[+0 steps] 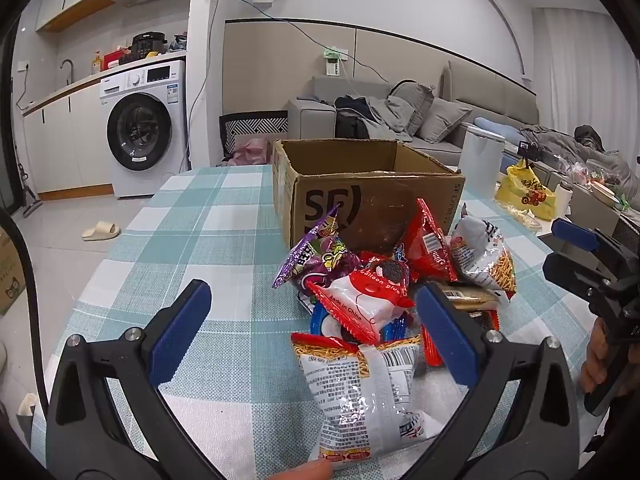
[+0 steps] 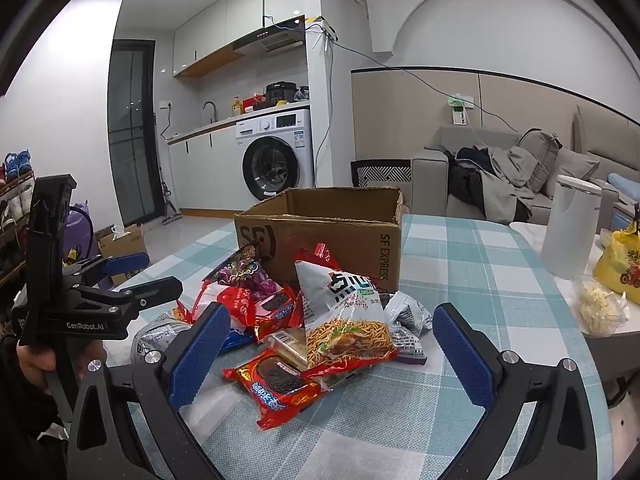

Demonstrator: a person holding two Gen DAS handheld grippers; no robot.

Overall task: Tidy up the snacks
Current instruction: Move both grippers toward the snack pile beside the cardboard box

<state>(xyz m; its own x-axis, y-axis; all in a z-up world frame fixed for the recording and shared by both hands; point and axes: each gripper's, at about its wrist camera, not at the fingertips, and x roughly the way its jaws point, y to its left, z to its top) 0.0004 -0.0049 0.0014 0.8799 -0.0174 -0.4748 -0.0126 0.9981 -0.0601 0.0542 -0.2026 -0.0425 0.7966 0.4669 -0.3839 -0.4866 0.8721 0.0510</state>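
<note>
1. The left gripper [image 1: 316, 328] hangs spread wide above the checked tablecloth [image 1: 192, 240], pinching nothing.
2. The right gripper [image 2: 332, 344] is spread just as wide, empty.
3. The snack packets [image 2: 304, 320] lie heaped at the twelve o'clock of both grippers, against the near wall of the open cardboard box [image 2: 320, 236].

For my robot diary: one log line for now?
left gripper: open | right gripper: open | snack pile: on table | cardboard box: empty-looking
</note>
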